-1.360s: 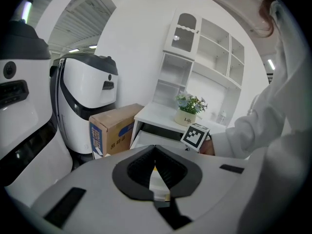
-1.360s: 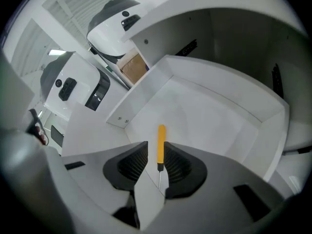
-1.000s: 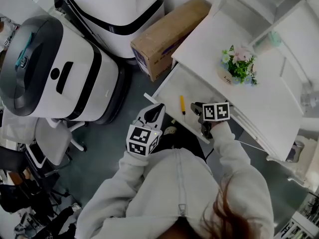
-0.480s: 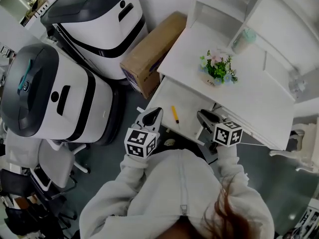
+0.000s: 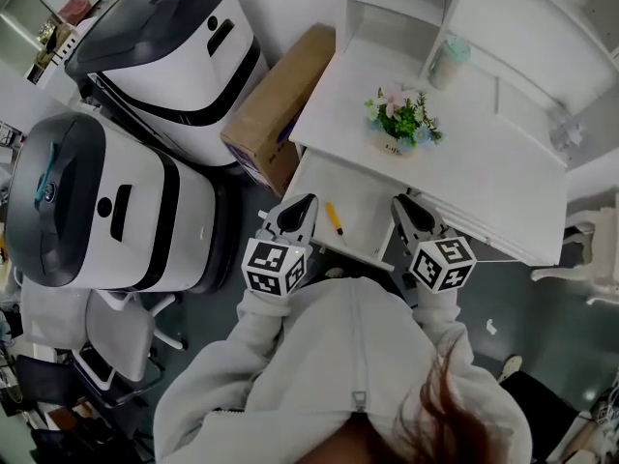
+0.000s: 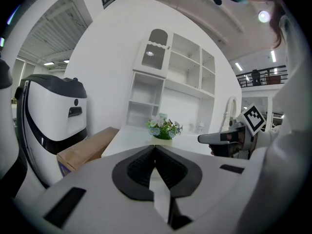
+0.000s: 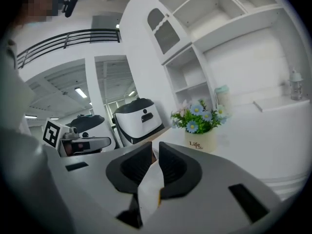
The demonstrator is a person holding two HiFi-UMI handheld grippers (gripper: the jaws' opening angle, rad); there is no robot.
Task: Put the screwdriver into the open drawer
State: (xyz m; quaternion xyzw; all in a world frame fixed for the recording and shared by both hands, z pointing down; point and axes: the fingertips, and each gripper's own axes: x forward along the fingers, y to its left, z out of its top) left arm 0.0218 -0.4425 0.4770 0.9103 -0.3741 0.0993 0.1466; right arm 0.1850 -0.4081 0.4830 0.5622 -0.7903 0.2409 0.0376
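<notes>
The screwdriver [image 5: 334, 218] is seen in the open drawer [image 5: 360, 199] between the clenched left gripper [image 5: 303, 204] and the slightly parted right gripper [image 5: 400, 204]

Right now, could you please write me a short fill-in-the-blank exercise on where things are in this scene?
1. The screwdriver lies inside the open ____ of the white desk.
2. Its handle is coloured ____.
3. In the head view it lies between the left gripper and the right gripper, and ____ of them holds it.
4. The pot on the desk top holds ____.

Missing words: drawer; yellow; neither; flowers
</notes>
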